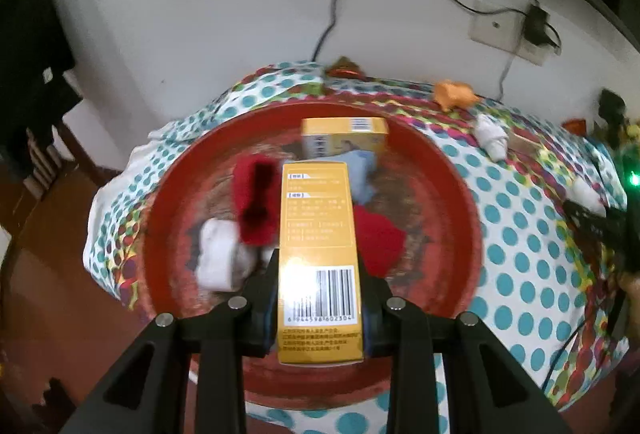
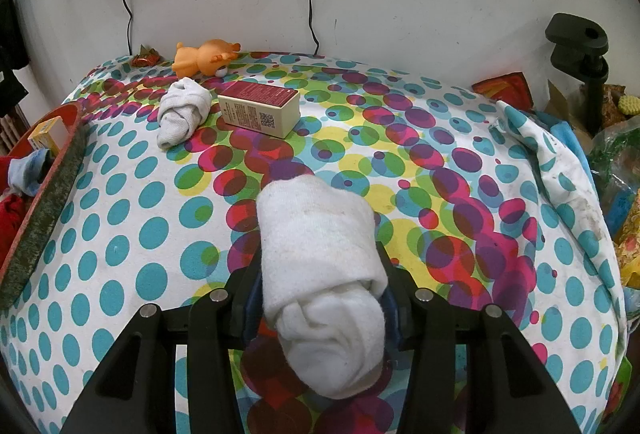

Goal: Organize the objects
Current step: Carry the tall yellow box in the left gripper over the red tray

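A yellow box [image 1: 318,258] is clamped in the left gripper [image 1: 319,298] above the red basin [image 1: 452,202], where one yellow box, two red socks, one white and one blue already lie. A rolled white sock [image 2: 320,274] is gripped by the right gripper [image 2: 320,298]. Near the table's far edge, one grey sock [image 2: 182,114], one maroon box [image 2: 260,108] and one orange toy [image 2: 204,60] are left.

A box [image 1: 318,258] sat between the fingers of the left gripper [image 1: 319,298] above a round tray [image 1: 460,202] on the covered table [image 2: 120,234]; inside the tray lay rolled socks [image 1: 258,202] to either side and a second box [image 1: 344,136] behind. At the right gripper [image 2: 320,298], a rolled sock [image 2: 320,266] was held over the cloth, with another sock [image 2: 182,112], a third box [image 2: 260,108] beside it and a toy [image 2: 204,58] farther back near the wall
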{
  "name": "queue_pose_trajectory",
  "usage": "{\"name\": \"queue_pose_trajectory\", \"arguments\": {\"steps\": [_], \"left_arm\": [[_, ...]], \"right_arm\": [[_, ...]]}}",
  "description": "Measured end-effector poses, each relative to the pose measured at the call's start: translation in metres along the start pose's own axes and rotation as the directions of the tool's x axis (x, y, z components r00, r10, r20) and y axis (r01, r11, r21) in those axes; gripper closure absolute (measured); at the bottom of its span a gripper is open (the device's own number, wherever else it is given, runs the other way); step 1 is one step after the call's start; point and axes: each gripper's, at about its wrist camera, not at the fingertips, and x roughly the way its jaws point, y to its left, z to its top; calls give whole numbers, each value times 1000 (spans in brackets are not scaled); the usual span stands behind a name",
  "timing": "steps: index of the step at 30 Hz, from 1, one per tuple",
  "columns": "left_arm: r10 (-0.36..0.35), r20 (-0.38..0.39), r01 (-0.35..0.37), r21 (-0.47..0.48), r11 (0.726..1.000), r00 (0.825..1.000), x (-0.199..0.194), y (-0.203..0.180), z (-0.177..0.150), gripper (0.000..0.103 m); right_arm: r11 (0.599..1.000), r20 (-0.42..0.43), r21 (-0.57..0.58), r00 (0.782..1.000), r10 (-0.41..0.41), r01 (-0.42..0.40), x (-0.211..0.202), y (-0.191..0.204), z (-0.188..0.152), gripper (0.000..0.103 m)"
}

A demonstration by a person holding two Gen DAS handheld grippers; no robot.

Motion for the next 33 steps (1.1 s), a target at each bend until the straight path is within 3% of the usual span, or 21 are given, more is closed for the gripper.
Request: {"name": "queue_pose_trajectory", "arguments": {"steps": [6,13,33], "left_arm": [[95,29,-94,-53,994,995,0,39,9,73],[154,26,-150,-102,983,988,6,75,26,73],[131,-78,-138,-86,987,988,90,105,58,72]], "right_arm": [[1000,0,-4,1000,4,-4,0,-1,0,57],[1000,0,-8,1000,7,-7,-1,-2,0,57],[1000,0,-22,1000,17,-17,-2,-4,0,57]]}}
